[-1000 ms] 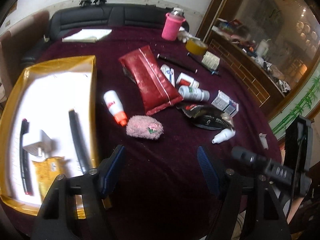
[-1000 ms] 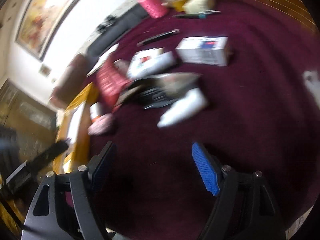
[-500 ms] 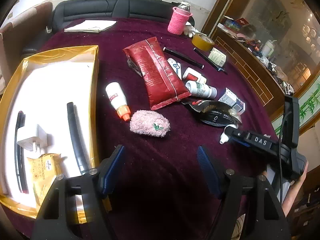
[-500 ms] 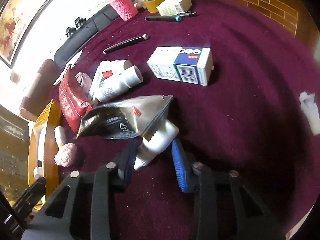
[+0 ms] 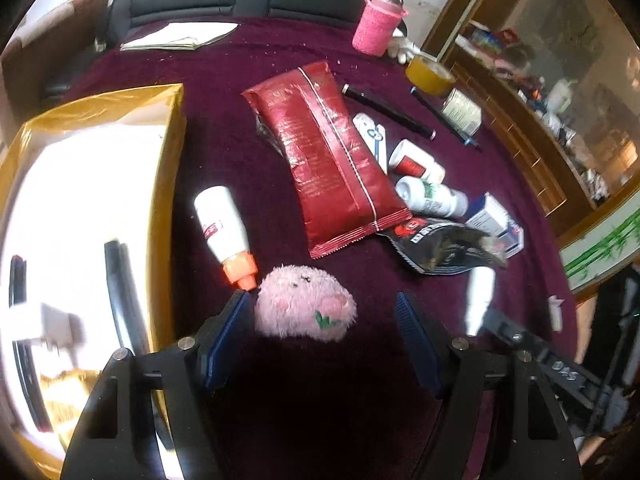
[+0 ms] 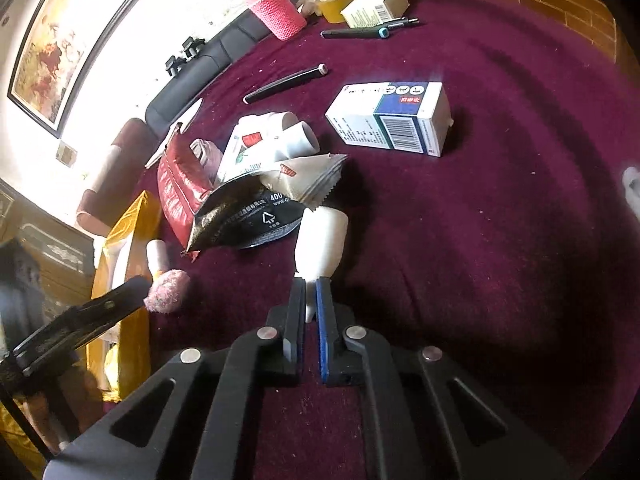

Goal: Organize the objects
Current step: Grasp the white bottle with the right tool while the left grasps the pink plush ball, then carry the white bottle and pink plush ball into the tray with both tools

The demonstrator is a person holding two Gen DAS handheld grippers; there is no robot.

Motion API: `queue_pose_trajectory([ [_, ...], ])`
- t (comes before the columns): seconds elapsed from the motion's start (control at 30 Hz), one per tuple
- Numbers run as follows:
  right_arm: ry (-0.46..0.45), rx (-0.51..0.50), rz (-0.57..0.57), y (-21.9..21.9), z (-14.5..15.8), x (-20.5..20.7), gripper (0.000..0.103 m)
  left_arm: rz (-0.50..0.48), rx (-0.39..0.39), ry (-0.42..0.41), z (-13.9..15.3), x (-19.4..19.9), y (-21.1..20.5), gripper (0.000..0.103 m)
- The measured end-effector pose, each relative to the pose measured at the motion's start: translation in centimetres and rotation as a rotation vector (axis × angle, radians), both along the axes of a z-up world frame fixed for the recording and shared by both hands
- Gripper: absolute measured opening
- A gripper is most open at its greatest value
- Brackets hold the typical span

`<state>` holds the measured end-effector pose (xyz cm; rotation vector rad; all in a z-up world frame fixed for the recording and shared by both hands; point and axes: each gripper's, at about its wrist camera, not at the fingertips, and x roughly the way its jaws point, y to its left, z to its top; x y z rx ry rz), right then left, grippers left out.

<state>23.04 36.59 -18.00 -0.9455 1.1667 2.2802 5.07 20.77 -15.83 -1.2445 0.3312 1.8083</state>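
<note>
My left gripper (image 5: 322, 312) is open, its fingers on either side of a pink fluffy toy (image 5: 306, 304) on the maroon cloth; the toy also shows in the right wrist view (image 6: 167, 290). My right gripper (image 6: 310, 294) is shut on the nozzle of a small white bottle (image 6: 322, 242), whose body lies partly under a black foil pouch (image 6: 248, 216). The bottle also shows in the left wrist view (image 5: 480, 292). A yellow box (image 5: 168, 184) with pens, a charger and a packet inside sits at the left.
A red packet (image 5: 328, 164), a white bottle with an orange cap (image 5: 224, 228), two white jars (image 5: 432, 196), a blue-and-white carton (image 6: 394, 118), black pens (image 5: 388, 110), a tape roll (image 5: 430, 74) and a pink cup (image 5: 378, 24) lie on the cloth. A wooden ledge borders the right.
My left gripper has moved forward until its open fingers flank the pink toy. My right gripper has shut on the white bottle's nozzle.
</note>
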Motion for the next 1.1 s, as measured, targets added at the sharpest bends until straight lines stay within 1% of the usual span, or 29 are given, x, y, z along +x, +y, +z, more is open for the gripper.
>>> queue_pose_trajectory([
  [0.07,0.007,-0.015,-0.015,0.3,-0.1,0.1,0.006,-0.011,-0.029,0.025,-0.6,0.2,0.8,0.063],
  [0.1,0.013,-0.021,-0.017,0.5,-0.1,0.1,0.008,-0.011,-0.045,0.033,-0.9,0.3,1.1,0.056],
  [0.13,0.015,-0.026,-0.020,0.6,-0.1,0.0,0.012,-0.011,-0.062,0.034,-1.2,0.4,1.2,0.046],
  [0.17,0.016,-0.030,-0.026,0.7,-0.1,0.0,0.019,-0.014,-0.083,0.039,-1.6,0.5,1.4,0.042],
  [0.2,0.019,-0.031,-0.032,0.8,0.0,0.0,0.023,-0.018,-0.090,0.049,-1.9,0.7,1.4,0.041],
  [0.23,0.018,-0.029,-0.035,0.9,0.1,-0.1,0.034,-0.019,-0.087,0.062,-1.9,0.9,1.3,0.039],
  [0.27,0.014,-0.025,-0.038,1.0,0.1,-0.3,0.041,-0.027,-0.087,0.074,-1.9,1.2,1.2,0.038],
  [0.33,-0.003,-0.013,-0.035,1.1,0.1,-0.8,0.041,-0.037,-0.078,0.087,-1.7,1.7,0.6,0.034],
  [0.43,-0.029,0.000,-0.030,1.1,-0.2,-1.5,0.041,-0.055,-0.048,0.060,-1.7,2.3,-0.4,0.034],
  [0.5,-0.052,0.037,-0.028,0.8,0.0,-2.0,0.041,-0.055,-0.032,0.053,-1.6,2.6,-1.2,0.034],
  [0.57,-0.077,0.067,-0.021,0.4,0.1,-2.2,0.023,-0.067,-0.016,0.036,-1.3,3.2,-1.8,0.034],
  [0.77,-0.056,0.051,0.037,-0.8,-0.1,-1.4,0.022,-0.124,0.018,0.042,0.1,5.7,-2.9,0.034],
  [0.87,-0.024,0.019,0.063,-1.2,-0.3,-0.7,0.022,-0.128,0.033,0.034,0.4,6.1,-3.1,0.034],
  [1.0,-0.009,0.013,0.089,-2.1,-0.1,0.3,0.022,-0.120,0.050,0.031,0.6,6.2,-3.5,0.034],
  [1.1,0.009,0.012,0.103,-3.0,0.6,0.6,0.022,-0.100,0.072,0.033,1.2,6.0,-4.4,0.034],
])
